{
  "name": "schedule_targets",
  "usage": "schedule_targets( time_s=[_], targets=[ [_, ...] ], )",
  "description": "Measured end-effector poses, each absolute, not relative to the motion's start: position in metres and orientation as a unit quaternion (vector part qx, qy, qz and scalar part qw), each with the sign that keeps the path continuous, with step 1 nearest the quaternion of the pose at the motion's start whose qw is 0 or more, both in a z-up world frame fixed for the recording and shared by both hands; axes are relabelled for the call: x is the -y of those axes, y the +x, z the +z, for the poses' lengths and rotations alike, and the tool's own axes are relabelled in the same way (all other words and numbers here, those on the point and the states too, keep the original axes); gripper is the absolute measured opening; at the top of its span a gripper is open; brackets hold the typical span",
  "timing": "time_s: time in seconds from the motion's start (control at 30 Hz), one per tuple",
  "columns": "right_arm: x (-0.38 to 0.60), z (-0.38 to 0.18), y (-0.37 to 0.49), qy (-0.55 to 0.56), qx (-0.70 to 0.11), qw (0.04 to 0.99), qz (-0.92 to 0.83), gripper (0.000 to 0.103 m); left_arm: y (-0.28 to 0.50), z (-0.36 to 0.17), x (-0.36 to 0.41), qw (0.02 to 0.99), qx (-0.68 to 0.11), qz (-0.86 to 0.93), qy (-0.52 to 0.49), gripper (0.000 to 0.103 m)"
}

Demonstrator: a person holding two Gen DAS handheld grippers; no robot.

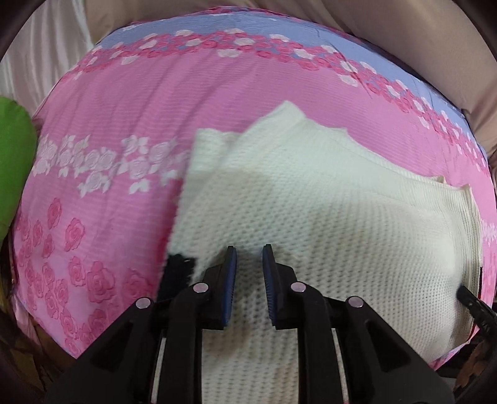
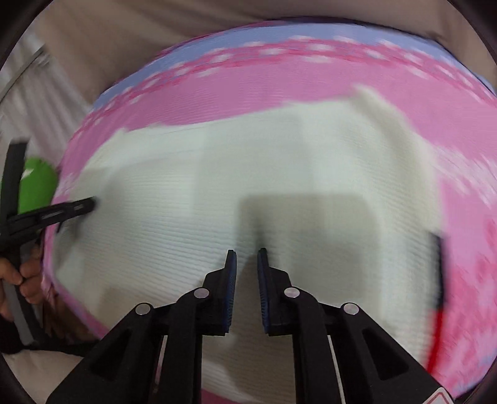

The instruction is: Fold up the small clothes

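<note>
Hovering over the cream knit garment point(image 1: 326, 217), the left hand-held gripper point(image 1: 249, 253) has its jaws narrowly apart with nothing pinched between them; the right hand-held gripper point(image 2: 247, 256) likewise shows a slim gap and no cloth gripped, though that view is smeared and the pads may be as good as closed. The garment lies partly folded, sleeves turned in, near the middle of the pink rose-print bedspread point(image 1: 108, 140).

If the jaws close too shallowly, they will likely catch only the top layer, dragging it off the one beneath and undoing the fold; the loose knit may also snag on the ribbed pads.

The bedspread is soft, so pressing down will sink rather than crease. A green cushion point(image 1: 14, 161) sits at its left edge, with beige fabric point(image 1: 388, 18) beyond.
</note>
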State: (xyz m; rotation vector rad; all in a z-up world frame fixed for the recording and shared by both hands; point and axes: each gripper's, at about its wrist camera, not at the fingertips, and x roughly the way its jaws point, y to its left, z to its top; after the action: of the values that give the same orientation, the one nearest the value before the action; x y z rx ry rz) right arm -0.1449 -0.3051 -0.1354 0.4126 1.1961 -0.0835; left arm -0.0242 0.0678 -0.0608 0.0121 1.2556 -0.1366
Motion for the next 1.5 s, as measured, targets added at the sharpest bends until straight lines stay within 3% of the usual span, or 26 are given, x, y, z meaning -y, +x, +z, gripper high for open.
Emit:
schedule_targets(
  time_s=[0.13,0.2,0.27,0.3,0.33,0.37,0.43,0.5,0.57,0.6,0.63,0.77,0.87,0.93,1.03,1.13,1.23,1.27,1.3,1.33,1.37,1.5],
  targets=[
    [0.354,-0.129,-0.176,0.264,-0.539,0.797,-0.069,0.0,-0.023,-0.051,-0.075,0.81,-0.582,-0.074,-0.024,0.019],
    [0.359,-0.109,-0.171,0.253,-0.517,0.812,-0.093,0.013,-0.015,-0.042,-0.075,0.817,-0.569,-0.079,-0.045,0.044],
    [0.364,-0.091,-0.156,0.253,-0.485,0.831,-0.098,0.016,-0.002,-0.035,-0.075,0.827,-0.554,-0.08,-0.058,0.062],
    [0.367,-0.085,-0.146,0.253,-0.473,0.837,-0.106,0.03,0.009,-0.033,-0.074,0.833,-0.544,-0.081,-0.062,0.064],
    [0.369,-0.084,-0.135,0.249,-0.465,0.842,-0.114,0.052,0.018,-0.034,-0.074,0.838,-0.537,-0.077,-0.061,0.064],
    [0.371,-0.086,-0.12,0.238,-0.461,0.846,-0.124,0.058,0.027,-0.037,-0.072,0.838,-0.537,-0.076,-0.057,0.063],
    [0.375,-0.096,-0.097,0.224,-0.472,0.842,-0.136,0.059,0.047,-0.051,-0.066,0.823,-0.558,-0.094,-0.058,0.054],
    [0.375,-0.109,-0.075,0.223,-0.484,0.836,-0.129,0.059,0.057,-0.064,-0.062,0.808,-0.577,-0.102,-0.061,0.007],
    [0.366,-0.117,-0.06,0.189,-0.493,0.839,-0.13,0.054,0.056,-0.06,-0.069,0.804,-0.576,-0.107,-0.101,0.006],
    [0.361,-0.118,-0.057,0.174,-0.5,0.84,-0.123,0.025,0.05,-0.042,-0.077,0.809,-0.559,-0.119,-0.133,0.006],
    [0.358,-0.117,-0.055,0.178,-0.511,0.834,-0.105,0.006,0.042,-0.024,-0.084,0.814,-0.544,-0.133,-0.153,0.006],
    [0.361,-0.036,-0.104,0.262,-0.401,0.878,-0.027,0.006,0.019,0.034,-0.105,0.83,-0.504,-0.16,-0.177,0.006],
    [0.374,-0.001,-0.127,0.265,-0.355,0.896,-0.041,0.006,0.037,0.021,-0.11,0.822,-0.525,-0.131,-0.176,0.007],
    [0.39,-0.022,-0.113,0.26,-0.381,0.884,-0.068,0.006,0.059,-0.016,-0.095,0.806,-0.562,-0.111,-0.149,0.007],
    [0.405,-0.104,-0.07,0.249,-0.482,0.833,-0.108,0.006,0.073,-0.073,-0.069,0.779,-0.615,-0.081,-0.089,0.008],
    [0.4,-0.137,-0.058,0.248,-0.522,0.807,-0.121,0.007,0.063,-0.058,-0.066,0.794,-0.597,-0.082,-0.077,0.011],
    [0.394,-0.104,-0.079,0.261,-0.479,0.828,-0.126,0.016,0.036,-0.031,-0.084,0.813,-0.571,-0.083,-0.078,0.031],
    [0.394,-0.094,-0.094,0.261,-0.47,0.833,-0.128,0.02,0.027,-0.025,-0.093,0.818,-0.565,-0.08,-0.077,0.044],
    [0.393,-0.089,-0.107,0.264,-0.466,0.835,-0.129,0.034,0.014,-0.021,-0.102,0.819,-0.564,-0.078,-0.078,0.048],
    [0.392,-0.085,-0.123,0.268,-0.466,0.833,-0.129,0.046,0.003,-0.021,-0.112,0.816,-0.568,-0.077,-0.081,0.05],
    [0.391,-0.086,-0.141,0.272,-0.473,0.828,-0.128,0.049,-0.01,-0.024,-0.12,0.809,-0.577,-0.08,-0.085,0.05],
    [0.37,-0.105,-0.202,0.271,-0.52,0.8,-0.127,0.049,-0.052,-0.051,-0.147,0.767,-0.626,-0.062,-0.131,0.05]
  ],
)
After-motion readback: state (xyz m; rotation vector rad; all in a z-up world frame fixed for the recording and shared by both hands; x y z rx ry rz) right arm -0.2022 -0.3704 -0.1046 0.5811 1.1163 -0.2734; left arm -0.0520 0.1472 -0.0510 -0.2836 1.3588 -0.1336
